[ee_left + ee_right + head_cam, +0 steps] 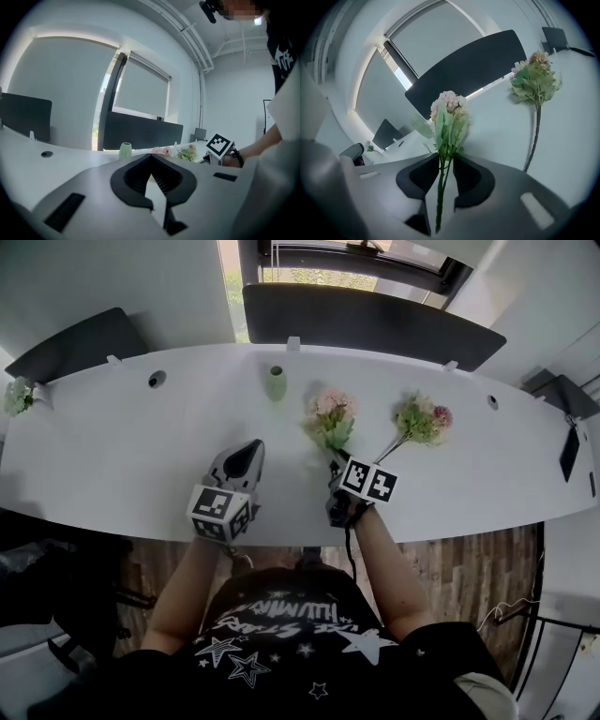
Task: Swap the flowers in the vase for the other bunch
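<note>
A small green vase (pixel 276 382) (pixel 125 151) stands empty at the back of the white table (pixel 122 456). The pale pink bunch (pixel 330 418) (pixel 449 117) lies on the table right of the vase. Its stems run between the jaws of my right gripper (pixel 336 465) (pixel 446 157), which stand apart without pressing on them. The other bunch (pixel 422 420) (pixel 536 77), green with a dark pink bloom, lies further right, its stem pointing towards me. My left gripper (pixel 251 451) (pixel 151 157) is shut and empty, in front of the vase and well short of it.
Dark partition screens (pixel 366 320) line the table's far edge. A small potted bunch (pixel 17 395) sits at the far left end. Round cable holes (pixel 157 379) mark the tabletop. The front edge runs just under my hands.
</note>
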A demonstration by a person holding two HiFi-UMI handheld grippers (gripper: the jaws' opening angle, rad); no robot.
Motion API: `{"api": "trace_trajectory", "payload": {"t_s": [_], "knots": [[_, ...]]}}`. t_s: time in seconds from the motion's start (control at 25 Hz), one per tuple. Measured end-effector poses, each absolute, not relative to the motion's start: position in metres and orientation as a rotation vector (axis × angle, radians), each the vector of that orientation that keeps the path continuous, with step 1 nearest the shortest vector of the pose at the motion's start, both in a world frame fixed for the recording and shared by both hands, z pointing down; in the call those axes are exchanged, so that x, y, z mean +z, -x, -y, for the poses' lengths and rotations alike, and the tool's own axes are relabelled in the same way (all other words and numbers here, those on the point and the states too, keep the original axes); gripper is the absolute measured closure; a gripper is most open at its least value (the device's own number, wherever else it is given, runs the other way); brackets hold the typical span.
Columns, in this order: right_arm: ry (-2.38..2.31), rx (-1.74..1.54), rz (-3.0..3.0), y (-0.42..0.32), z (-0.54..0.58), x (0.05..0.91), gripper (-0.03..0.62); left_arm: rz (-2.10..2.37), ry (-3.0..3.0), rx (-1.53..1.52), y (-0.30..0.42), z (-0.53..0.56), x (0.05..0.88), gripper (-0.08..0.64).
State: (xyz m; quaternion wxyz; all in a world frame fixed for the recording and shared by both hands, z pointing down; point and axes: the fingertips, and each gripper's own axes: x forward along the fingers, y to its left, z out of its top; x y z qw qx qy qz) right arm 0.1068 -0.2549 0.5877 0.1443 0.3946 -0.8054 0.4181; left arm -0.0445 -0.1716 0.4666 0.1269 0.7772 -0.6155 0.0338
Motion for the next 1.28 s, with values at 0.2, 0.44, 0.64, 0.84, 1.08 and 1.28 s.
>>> {"api": "trace_trajectory", "payload": {"t_s": [0.2, 0.44, 0.64, 0.84, 1.08, 1.28], "knots": [[-1.103, 1.200, 2.339, -0.105, 0.250, 0.585, 0.448, 1.783, -2.263, 0.094, 0.044, 0.171, 0.470, 0.552], [-1.202, 1.084, 2.339, -0.125, 0.245, 0.572, 0.379, 1.766, -2.276, 0.097, 0.043, 0.171, 0.472, 0.552], [-1.483, 1.002, 2.327, -0.167, 0.259, 0.549, 0.462, 1.752, -2.312, 0.122, 0.039, 0.177, 0.473, 0.552], [-1.627, 1.023, 2.340, -0.198, 0.264, 0.535, 0.589, 1.723, -2.357, 0.172, 0.026, 0.182, 0.474, 0.554], [-1.672, 1.024, 2.326, -0.223, 0.267, 0.532, 0.591, 1.675, -2.413, 0.199, 0.005, 0.192, 0.472, 0.554], [-1.734, 1.083, 2.257, -0.251, 0.279, 0.542, 0.589, 1.661, -2.386, 0.129, -0.008, 0.202, 0.468, 0.554]]}}
